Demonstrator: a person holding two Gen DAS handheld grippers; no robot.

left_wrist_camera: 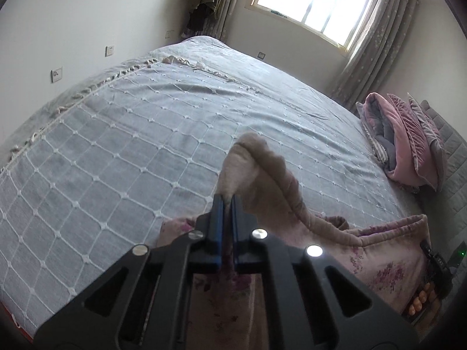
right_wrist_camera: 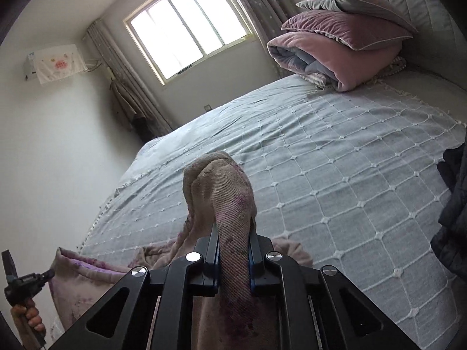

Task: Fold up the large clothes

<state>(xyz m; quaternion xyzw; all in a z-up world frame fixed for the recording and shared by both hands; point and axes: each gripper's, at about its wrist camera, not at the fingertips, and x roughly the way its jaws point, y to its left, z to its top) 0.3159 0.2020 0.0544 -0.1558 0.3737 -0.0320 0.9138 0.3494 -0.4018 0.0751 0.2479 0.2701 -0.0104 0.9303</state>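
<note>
Beige floral-print fleece garment (left_wrist_camera: 388,256) lifted at near edge of bed with grey-blue quilted cover (left_wrist_camera: 122,151). Folded pink duvet and pillows (right_wrist_camera: 335,46) at headboard; bright window (right_wrist_camera: 186,26), grey curtains. Left gripper (left_wrist_camera: 227,201) pinching garment edge; right gripper (right_wrist_camera: 233,233) clamped on bunched fold, both angled downward.

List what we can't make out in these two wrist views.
- Garment type and full shape: bunched, cut off at the bottom edge in both views.
- Left gripper pad contact: left wrist view, cloth covers the tips.
- Right gripper pads: right wrist view, cloth wrapped over them.
- Dark item: right wrist view, cut off at the right edge.
- Hanging clothes: left wrist view, too small and dim.
</note>
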